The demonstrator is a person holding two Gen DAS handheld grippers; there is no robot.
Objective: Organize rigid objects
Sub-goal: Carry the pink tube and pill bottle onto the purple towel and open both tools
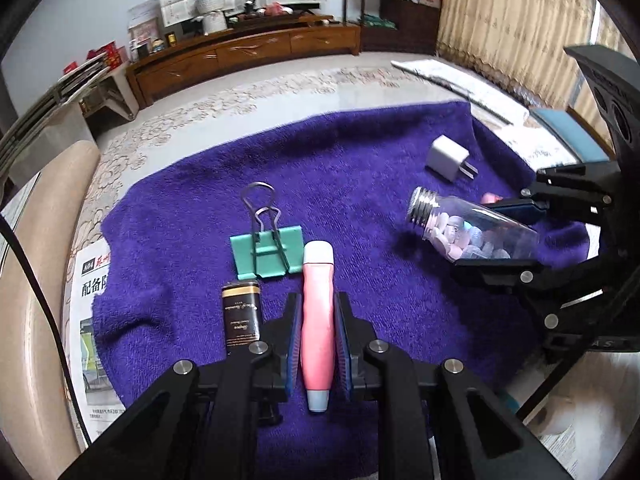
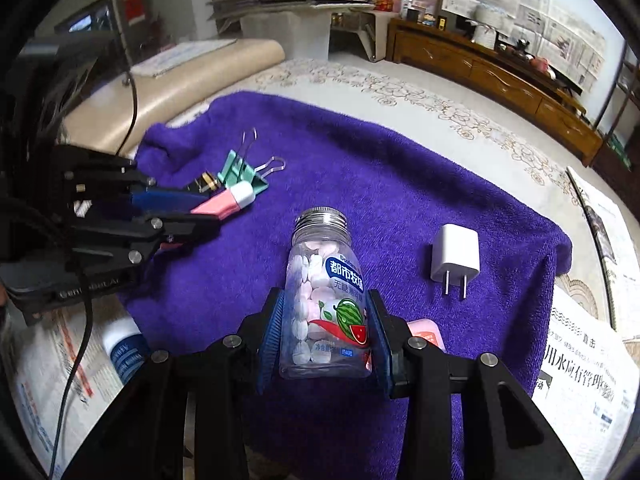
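My left gripper [image 1: 317,312] is shut on a pink tube with a white cap [image 1: 317,320], held just over the purple towel [image 1: 360,168]. A green binder clip [image 1: 267,254] and a small black-and-gold box [image 1: 241,314] lie close by on its left. My right gripper [image 2: 326,320] is shut on a clear candy bottle with a silver neck [image 2: 326,300]. The bottle also shows in the left wrist view [image 1: 468,228]. A white charger plug [image 2: 456,258] lies on the towel to the right of the bottle.
The towel lies on newspaper [image 2: 580,360] over a patterned table top. A pink item [image 2: 428,334] sits under my right gripper's right finger. A white and blue bottle [image 2: 124,346] lies on the paper at left. A beige chair back [image 1: 24,320] stands left.
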